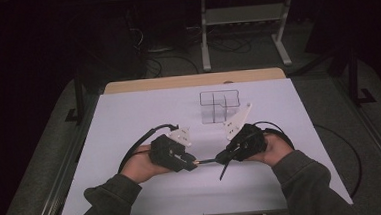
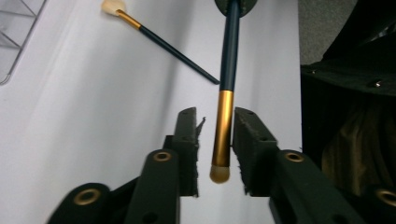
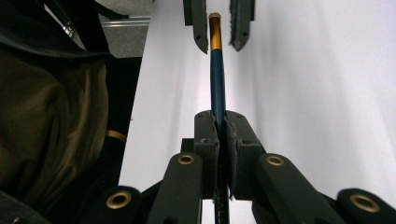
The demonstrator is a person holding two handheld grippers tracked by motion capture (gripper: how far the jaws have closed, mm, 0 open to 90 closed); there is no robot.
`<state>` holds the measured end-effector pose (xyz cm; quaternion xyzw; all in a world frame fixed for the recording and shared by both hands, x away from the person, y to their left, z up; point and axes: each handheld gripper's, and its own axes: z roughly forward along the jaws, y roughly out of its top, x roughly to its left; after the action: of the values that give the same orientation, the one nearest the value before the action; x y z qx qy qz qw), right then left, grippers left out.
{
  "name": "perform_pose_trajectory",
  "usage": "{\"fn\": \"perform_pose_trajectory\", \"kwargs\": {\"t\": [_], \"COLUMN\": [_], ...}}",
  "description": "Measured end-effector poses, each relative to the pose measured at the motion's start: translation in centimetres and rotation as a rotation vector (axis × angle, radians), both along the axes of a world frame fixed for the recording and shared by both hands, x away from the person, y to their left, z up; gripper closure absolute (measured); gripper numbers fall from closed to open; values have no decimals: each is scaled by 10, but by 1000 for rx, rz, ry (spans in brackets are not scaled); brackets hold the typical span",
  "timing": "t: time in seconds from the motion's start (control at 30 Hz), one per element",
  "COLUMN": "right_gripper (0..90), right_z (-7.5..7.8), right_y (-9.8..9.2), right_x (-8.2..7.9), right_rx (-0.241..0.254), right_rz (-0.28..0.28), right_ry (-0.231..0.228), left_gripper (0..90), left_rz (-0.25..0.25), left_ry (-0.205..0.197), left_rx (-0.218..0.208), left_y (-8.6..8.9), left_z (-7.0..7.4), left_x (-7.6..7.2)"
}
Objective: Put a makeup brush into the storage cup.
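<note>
Olive sleeves, black tongs, brass rivets, trailing black cables

Brush between left gripper and right gripper; organizer behind, seemingly apart.

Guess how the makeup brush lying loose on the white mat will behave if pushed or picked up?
The loose brush has a thin round handle, so a sideways push would probably roll it. It looks rigid; the twin brush held by the right tool stays straight unsupported. Likely very light, and its glossy handle may slip in the pads.
</note>
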<state>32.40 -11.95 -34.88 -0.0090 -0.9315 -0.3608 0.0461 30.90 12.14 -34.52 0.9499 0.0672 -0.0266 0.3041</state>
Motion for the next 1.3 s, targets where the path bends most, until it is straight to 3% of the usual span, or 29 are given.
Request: {"fn": "perform_pose_trajectory", "kwargs": {"t": [0.27,0.57,0.67,0.77,0.97,1.3], "right_gripper": [833,812,739,723,733,816], "right_z": [-1,-4,-4,-3,0,-4], "right_y": [-1,4,8,14,28,37], "right_x": [-1,0,0,-1,-3,-5], "right_rx": [10,-3,-16,-26,-51,-80], "right_rz": [3,2,-4,-2,14,35], "right_ry": [-10,-5,-4,-25,-49,-44], "left_gripper": [818,833,833,833,833,833], "left_rz": [-29,-49,-49,-54,-56,-74], "left_ry": [9,-17,-22,-34,-37,-45], "left_rx": [-10,29,38,61,86,91], "left_y": [2,1,0,-2,-8,-12], "left_z": [2,3,5,6,5,7], "left_x": [1,-1,-1,-2,-3,-4]}}
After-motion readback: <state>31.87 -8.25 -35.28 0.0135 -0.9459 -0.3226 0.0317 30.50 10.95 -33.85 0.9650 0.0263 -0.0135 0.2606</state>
